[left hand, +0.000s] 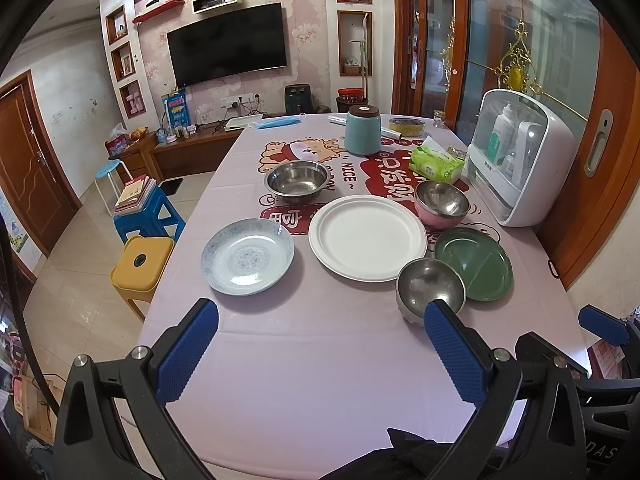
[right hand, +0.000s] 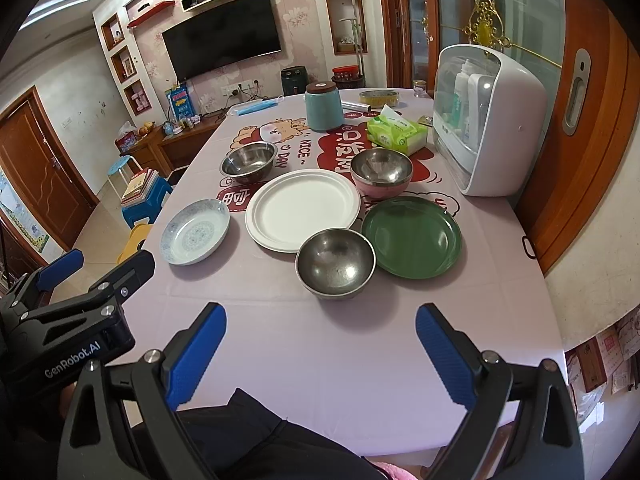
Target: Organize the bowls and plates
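Note:
On the pink tablecloth [left hand: 304,360] lie a blue-patterned dish [left hand: 247,255] [right hand: 195,232], a white plate [left hand: 367,238] [right hand: 303,209] and a green plate [left hand: 478,264] [right hand: 412,237]. Three steel bowls stand among them: a wide one [left hand: 297,181] [right hand: 249,161] at the back, a pink-sided one [left hand: 441,203] [right hand: 381,171], and a plain one [left hand: 429,286] [right hand: 335,263] nearest me. My left gripper [left hand: 320,320] hangs open over the near table, short of the dishes. My right gripper [right hand: 320,320] is open too, empty, just before the nearest bowl.
A white dish cabinet [left hand: 520,160] [right hand: 484,120] stands at the right by a wooden sliding door. A teal jar [left hand: 362,130], a green tissue pack [left hand: 436,164] and small tins sit at the far end. Yellow [left hand: 140,264] and blue stools stand left of the table.

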{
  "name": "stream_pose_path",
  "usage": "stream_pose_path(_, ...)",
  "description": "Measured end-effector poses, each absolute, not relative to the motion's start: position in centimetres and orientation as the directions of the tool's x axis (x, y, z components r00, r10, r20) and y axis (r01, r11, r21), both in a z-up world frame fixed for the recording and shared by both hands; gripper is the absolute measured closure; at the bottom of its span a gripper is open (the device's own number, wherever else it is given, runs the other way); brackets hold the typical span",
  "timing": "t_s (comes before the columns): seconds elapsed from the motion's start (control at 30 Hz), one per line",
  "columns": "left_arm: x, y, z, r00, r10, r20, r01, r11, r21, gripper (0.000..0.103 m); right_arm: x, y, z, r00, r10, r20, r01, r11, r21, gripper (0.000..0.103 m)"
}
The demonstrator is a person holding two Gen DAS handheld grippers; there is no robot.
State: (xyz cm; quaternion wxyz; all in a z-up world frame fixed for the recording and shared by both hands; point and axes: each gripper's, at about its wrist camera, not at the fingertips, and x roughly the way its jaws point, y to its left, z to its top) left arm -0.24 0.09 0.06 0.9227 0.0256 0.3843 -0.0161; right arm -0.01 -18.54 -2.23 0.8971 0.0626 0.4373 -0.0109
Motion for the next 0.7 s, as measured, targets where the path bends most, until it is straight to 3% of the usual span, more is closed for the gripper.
stream_pose_path(0.7, -0.23, -0.57, -0.03, 0.702, -0.01, -0.712, 0.05, 0.998, 0.035, 0.001, 0.23, -18.45, -2.42, 0.614, 0.034, -0.789, 0.076, 0.992, 0.102, 0.007)
